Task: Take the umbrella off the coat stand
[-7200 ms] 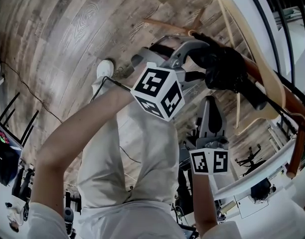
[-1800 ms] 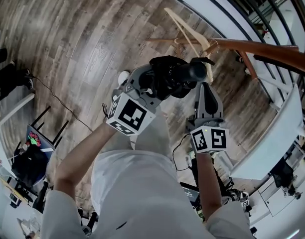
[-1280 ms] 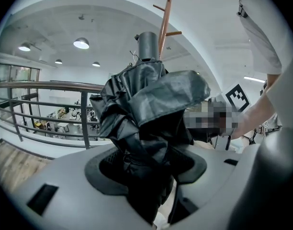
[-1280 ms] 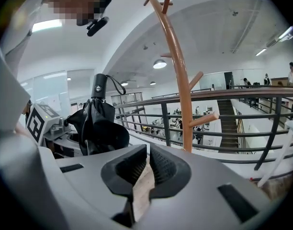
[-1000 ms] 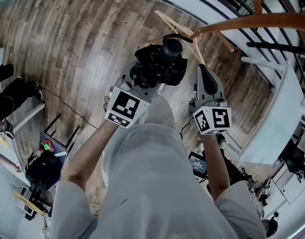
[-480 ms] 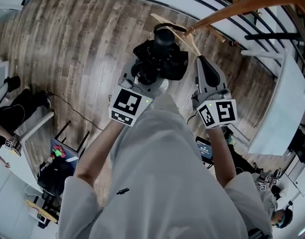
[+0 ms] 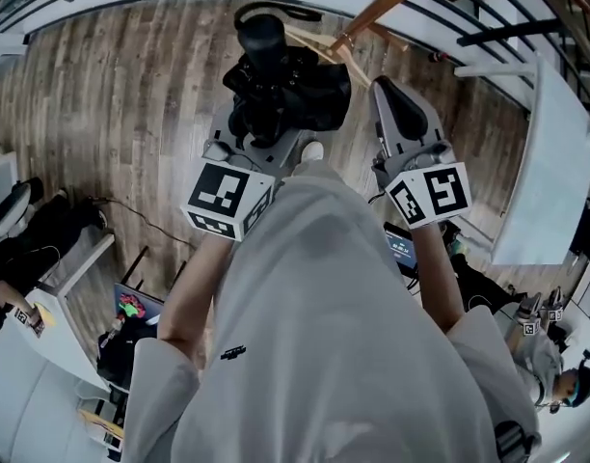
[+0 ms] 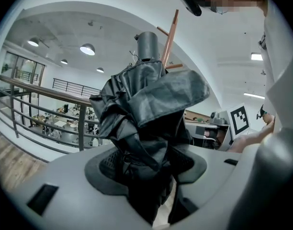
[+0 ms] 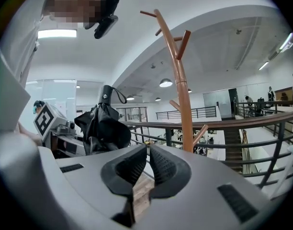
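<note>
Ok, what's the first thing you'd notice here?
The crumpled black umbrella, clamped in the left gripper and standing up in front of the person. In the right gripper view the tall brown coat stand rises to its right, and the right gripper holds nothing.

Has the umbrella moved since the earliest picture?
Yes: the umbrella, in the left gripper, is now left of the coat stand, off it.
</note>
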`<state>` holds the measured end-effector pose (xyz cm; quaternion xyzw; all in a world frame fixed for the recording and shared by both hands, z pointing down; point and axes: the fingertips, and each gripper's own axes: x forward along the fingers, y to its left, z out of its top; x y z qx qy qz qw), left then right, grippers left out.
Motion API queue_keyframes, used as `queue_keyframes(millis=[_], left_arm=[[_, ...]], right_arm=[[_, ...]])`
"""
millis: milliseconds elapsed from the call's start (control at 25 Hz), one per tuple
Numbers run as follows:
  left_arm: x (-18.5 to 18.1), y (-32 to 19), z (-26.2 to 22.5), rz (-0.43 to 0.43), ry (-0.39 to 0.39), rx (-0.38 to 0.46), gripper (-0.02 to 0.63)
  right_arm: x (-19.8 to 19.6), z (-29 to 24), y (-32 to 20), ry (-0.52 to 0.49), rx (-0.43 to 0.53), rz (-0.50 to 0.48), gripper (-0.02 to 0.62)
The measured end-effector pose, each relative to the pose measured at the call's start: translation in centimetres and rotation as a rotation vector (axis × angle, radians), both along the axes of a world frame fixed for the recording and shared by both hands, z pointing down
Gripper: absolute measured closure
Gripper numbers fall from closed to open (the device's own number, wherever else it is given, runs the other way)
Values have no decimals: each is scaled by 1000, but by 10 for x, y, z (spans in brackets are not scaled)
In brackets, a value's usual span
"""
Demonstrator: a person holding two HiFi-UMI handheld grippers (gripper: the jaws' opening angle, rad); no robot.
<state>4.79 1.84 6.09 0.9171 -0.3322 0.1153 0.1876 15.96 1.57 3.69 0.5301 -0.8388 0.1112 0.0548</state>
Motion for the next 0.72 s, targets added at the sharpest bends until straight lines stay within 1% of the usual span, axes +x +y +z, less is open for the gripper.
queue_keyframes(millis=[240,400,520,720], left_arm=[[2,-2,-33,3,23,44,356],[-2,6,-39,22,35,73,356],[-6,5,-40,27,40,79,356],[0,-2,-46,45,31,72,356]], right_arm=[[-1,-30,15,14,50,1,552],[-11,-32,28,16,61,0,552],[-18,-31,27,1,61,14,552],[-14,-39,18,-9,54,40,552]])
